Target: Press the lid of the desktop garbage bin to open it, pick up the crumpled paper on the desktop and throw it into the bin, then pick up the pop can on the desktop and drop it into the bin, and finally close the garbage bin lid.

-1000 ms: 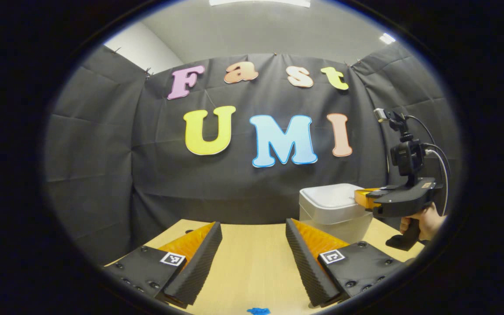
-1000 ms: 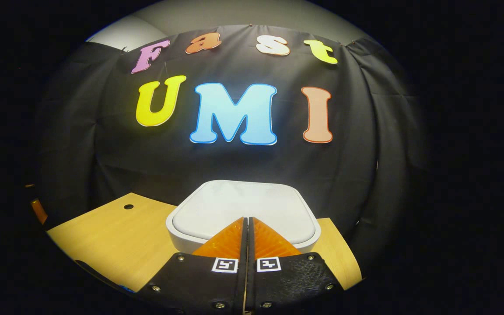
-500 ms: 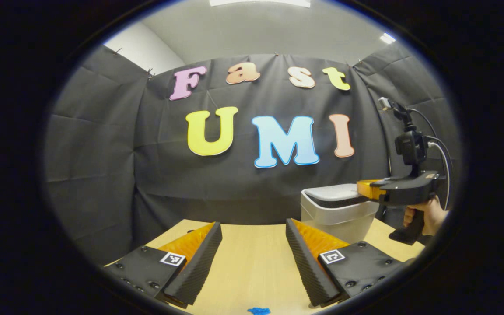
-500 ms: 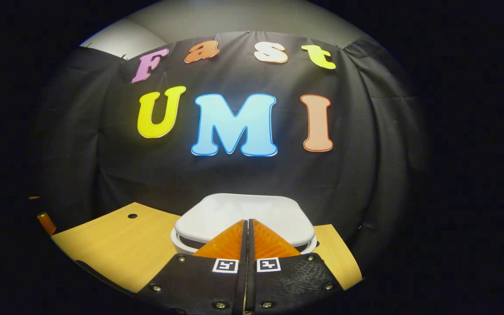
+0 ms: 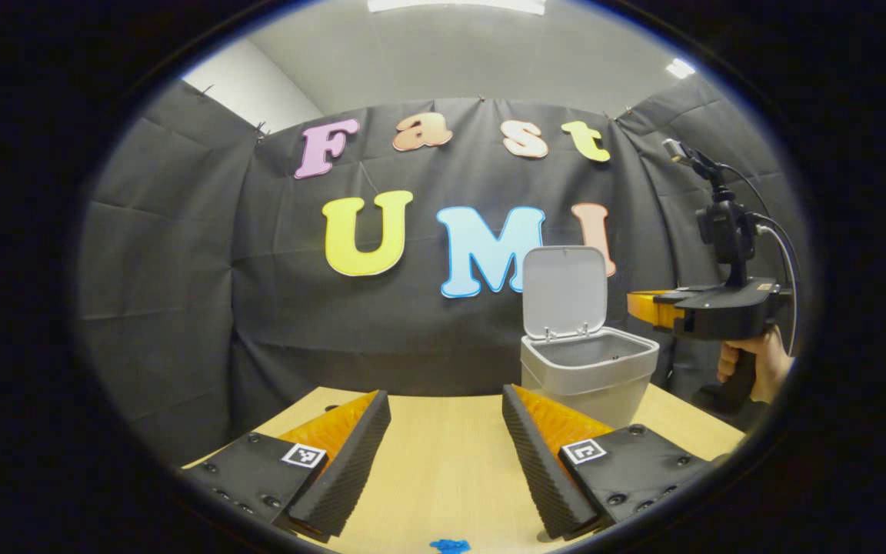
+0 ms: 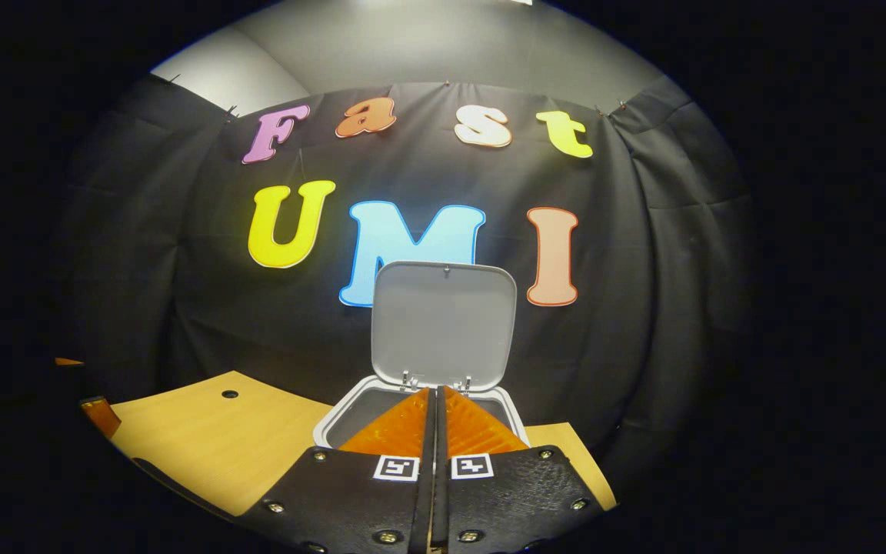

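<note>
lid (image 6: 443,323) up, bin (image 5: 587,375) open: step 1 done | right gripper (image 6: 434,394) pressed together, empty, above bin | left gripper (image 5: 443,431) spread, idle | paper, can, closing left

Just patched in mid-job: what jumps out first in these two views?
The garbage bin at the desk's far right stands open, its lid flipped upright against the booth wall. The right tool hovers shut at the bin's near rim, held by a hand beside the bin. The left tool waits open, low over the wooden desk.
</note>
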### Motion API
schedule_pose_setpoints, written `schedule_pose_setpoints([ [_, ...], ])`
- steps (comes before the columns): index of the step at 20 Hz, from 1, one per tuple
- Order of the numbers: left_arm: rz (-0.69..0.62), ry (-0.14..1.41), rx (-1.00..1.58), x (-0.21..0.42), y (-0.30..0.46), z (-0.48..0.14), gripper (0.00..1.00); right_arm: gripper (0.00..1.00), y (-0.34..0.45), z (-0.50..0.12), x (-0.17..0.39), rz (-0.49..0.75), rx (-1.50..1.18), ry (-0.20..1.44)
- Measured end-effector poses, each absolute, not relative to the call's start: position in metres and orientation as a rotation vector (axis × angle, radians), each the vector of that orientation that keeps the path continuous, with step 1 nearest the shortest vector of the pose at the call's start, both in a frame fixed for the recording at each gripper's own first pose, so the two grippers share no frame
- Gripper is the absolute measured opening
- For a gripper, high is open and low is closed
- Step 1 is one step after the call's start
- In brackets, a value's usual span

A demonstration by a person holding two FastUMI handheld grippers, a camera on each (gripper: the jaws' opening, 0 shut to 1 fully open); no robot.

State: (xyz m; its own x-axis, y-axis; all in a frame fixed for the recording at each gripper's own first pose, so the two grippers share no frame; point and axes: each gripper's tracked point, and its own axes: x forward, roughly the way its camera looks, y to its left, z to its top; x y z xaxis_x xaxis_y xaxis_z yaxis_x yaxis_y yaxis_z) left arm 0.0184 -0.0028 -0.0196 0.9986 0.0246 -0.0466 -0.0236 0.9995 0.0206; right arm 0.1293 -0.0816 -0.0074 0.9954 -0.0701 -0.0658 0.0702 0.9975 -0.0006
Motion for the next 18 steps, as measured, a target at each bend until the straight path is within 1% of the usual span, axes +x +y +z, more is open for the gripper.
schedule_pose_setpoints([
  [7, 0.015, 0.076, 0.019, 0.016, 0.002, -0.029, 0.96, 0.01, -0.076, -0.002, 0.106, -0.076, -0.021, 0.049],
  [10, 0.026, 0.104, 0.028, 0.015, 0.011, -0.043, 0.96, 0.01, -0.064, -0.01, 0.093, -0.051, -0.006, 0.059],
  [12, 0.023, 0.136, 0.017, 0.016, 0.013, -0.058, 0.96, 0.04, -0.055, -0.016, 0.086, -0.025, 0.001, 0.072],
  [13, 0.02, 0.152, 0.011, 0.017, 0.015, -0.065, 0.96, 0.23, -0.049, -0.02, 0.084, -0.008, 0.006, 0.083],
  [14, 0.016, 0.17, 0.005, 0.016, 0.017, -0.073, 0.96, 0.19, -0.046, -0.023, 0.08, 0.002, 0.01, 0.092],
  [15, 0.012, 0.19, -0.001, 0.016, 0.018, -0.081, 0.96, 0.28, -0.042, -0.025, 0.078, 0.016, 0.015, 0.097],
  [16, 0.004, 0.212, -0.015, 0.017, 0.019, -0.091, 0.96, 0.34, -0.038, -0.029, 0.076, 0.023, 0.019, 0.106],
  [18, -0.008, 0.262, -0.047, 0.016, 0.022, -0.111, 0.96, 0.57, -0.031, -0.036, 0.073, 0.039, 0.023, 0.127],
])
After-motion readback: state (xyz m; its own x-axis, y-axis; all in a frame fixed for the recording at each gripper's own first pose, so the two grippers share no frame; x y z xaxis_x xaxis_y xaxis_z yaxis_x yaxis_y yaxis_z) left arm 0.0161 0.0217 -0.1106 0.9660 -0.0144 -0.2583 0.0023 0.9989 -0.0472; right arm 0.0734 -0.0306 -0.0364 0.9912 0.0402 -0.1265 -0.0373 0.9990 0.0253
